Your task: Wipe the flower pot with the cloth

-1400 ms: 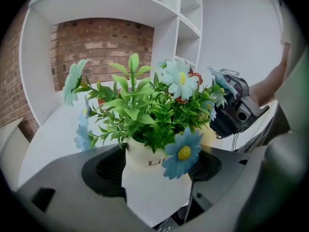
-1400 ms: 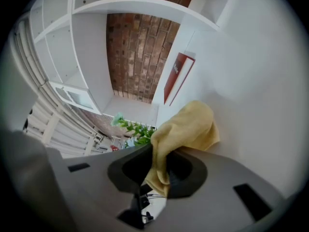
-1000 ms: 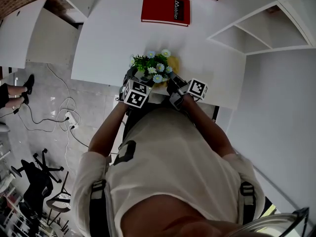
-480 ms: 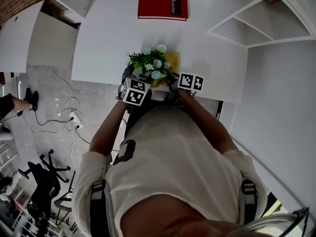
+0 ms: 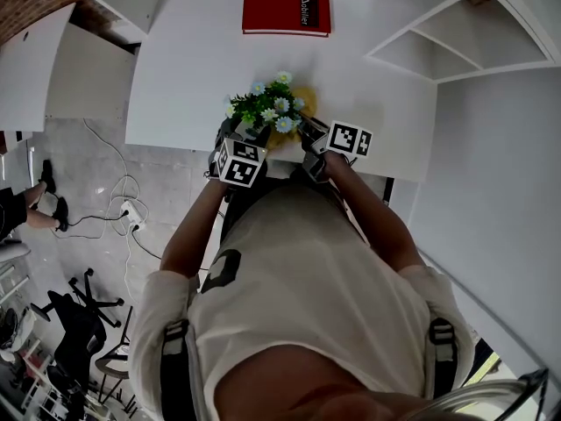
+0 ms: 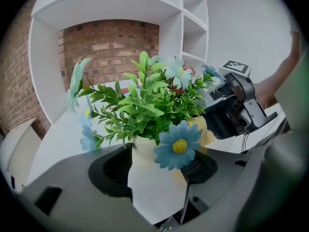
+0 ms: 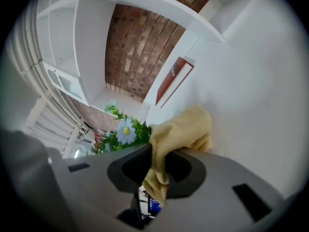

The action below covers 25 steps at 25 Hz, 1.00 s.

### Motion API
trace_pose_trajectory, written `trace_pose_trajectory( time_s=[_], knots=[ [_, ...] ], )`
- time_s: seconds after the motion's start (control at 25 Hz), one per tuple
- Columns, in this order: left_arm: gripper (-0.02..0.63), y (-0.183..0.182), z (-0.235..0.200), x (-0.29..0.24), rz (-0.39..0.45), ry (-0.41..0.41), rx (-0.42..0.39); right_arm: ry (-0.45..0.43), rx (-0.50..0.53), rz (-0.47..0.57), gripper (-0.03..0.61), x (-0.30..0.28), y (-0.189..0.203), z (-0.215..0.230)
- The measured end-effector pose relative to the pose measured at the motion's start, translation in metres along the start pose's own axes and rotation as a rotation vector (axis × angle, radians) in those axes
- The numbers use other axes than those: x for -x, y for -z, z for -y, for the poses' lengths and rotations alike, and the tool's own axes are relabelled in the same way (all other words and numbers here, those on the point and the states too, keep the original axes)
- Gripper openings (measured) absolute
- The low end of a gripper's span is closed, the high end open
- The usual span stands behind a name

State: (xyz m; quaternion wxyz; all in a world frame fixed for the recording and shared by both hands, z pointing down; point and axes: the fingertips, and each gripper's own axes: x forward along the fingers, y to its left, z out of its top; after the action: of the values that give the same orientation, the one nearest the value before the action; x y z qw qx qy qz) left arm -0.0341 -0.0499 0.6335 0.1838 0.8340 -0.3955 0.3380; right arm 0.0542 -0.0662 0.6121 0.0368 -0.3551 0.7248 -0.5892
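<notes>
- The cream flower pot (image 6: 155, 178) holds green leaves and pale blue flowers (image 5: 267, 112) — in the head view they cover the pot fully.
- The left gripper (image 5: 248, 140) has the pot between its fingers (image 6: 110, 167). They have just been closing and now press on both its sides.
- The right gripper (image 5: 308, 135) has its fingers (image 7: 189, 174) clenched on the yellow cloth (image 7: 179, 129), just beside the flowers.
- All this is at the near edge of the white desk (image 5: 184, 68).
- A red book (image 5: 287, 10) lies well apart at the far side. White shelves (image 5: 456, 42) stand to the right.
- In the left gripper view one blue flower hangs before the pot's rim.
</notes>
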Motion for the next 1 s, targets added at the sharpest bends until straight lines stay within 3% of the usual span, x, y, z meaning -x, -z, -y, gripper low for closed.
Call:
trace_pose_trajectory(
  time_s=[0.2, 0.48, 0.72, 0.8, 1.0],
  knots=[
    [0.290, 0.000, -0.004, 0.001, -0.009, 0.000, -0.013, 0.111, 0.010, -0.115, 0.063, -0.008, 0.029, 0.034],
    [0.285, 0.002, -0.019, 0.010, -0.011, 0.008, 0.042, 0.111, -0.039, -0.178, 0.072, -0.005, 0.034, 0.040],
    [0.285, 0.017, -0.037, 0.029, -0.005, -0.040, 0.088, 0.076, -0.120, -0.051, 0.074, 0.037, -0.006, 0.039],
    [0.285, 0.020, -0.042, 0.035, 0.001, -0.051, 0.103, 0.110, -0.017, -0.023, 0.074, 0.058, -0.035, 0.035],
    [0.284, 0.009, -0.041, 0.050, 0.005, -0.053, 0.116, 0.291, 0.432, -0.048, 0.078, 0.109, -0.103, 0.004]
  ],
)
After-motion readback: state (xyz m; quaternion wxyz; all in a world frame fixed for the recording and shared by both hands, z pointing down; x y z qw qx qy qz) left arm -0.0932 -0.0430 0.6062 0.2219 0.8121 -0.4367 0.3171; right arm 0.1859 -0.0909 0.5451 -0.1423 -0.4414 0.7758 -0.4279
